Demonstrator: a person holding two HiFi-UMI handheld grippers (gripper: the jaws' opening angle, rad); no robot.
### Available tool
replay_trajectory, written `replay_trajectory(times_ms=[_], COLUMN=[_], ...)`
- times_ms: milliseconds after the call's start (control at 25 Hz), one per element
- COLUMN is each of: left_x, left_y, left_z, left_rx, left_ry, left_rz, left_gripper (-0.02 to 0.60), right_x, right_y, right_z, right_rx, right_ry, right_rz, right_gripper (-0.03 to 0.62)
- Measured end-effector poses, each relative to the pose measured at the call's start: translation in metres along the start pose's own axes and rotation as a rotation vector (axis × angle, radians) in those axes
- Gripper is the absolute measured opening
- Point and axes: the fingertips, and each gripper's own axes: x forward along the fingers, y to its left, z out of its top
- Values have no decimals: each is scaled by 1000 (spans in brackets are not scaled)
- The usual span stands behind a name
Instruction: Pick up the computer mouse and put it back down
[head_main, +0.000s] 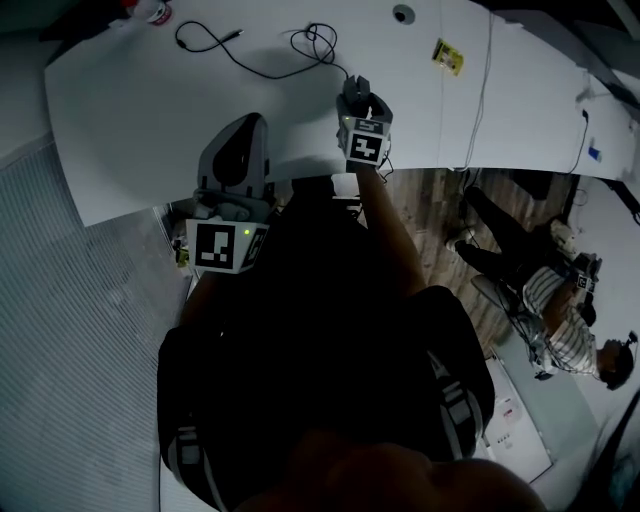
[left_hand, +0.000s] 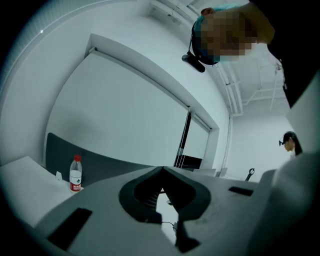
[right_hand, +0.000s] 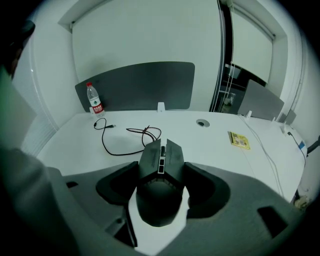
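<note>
A dark computer mouse (right_hand: 159, 200) sits between the jaws of my right gripper (right_hand: 161, 172), which is shut on its sides. In the head view the mouse (head_main: 356, 90) and right gripper (head_main: 364, 108) are near the front edge of the white table (head_main: 140, 110). Whether the mouse touches the tabletop I cannot tell. Its black cable (head_main: 300, 45) loops away across the table, also seen in the right gripper view (right_hand: 120, 142). My left gripper (head_main: 245, 128) hovers at the table's front edge, tilted upward, with its pads meeting at the tip (left_hand: 162, 172) and nothing between them.
A water bottle (right_hand: 93, 99) stands at the table's far left by a grey divider panel (right_hand: 140, 85). A yellow card (head_main: 448, 55), a round grommet (head_main: 403, 14) and a thin white cable (head_main: 485, 90) lie to the right. A person (head_main: 560, 320) sits on the floor beyond the table's right end.
</note>
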Motion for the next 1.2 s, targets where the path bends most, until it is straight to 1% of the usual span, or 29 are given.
replay_trajectory(times_ms=[480, 680, 1200], left_x=[-22, -27, -35], left_y=[-13, -10, -9], left_z=[29, 37, 52], left_rx=[27, 36, 48], left_ry=[-56, -65, -98], left_rz=[-13, -4, -10], left_gripper=[2, 3, 3], right_x=[-41, -58, -96], right_y=[4, 2, 7], right_z=[28, 34, 71], right_rx=[-1, -7, -6], right_ry=[-94, -123, -223], right_rz=[12, 11, 22], right_gripper=[285, 285, 285])
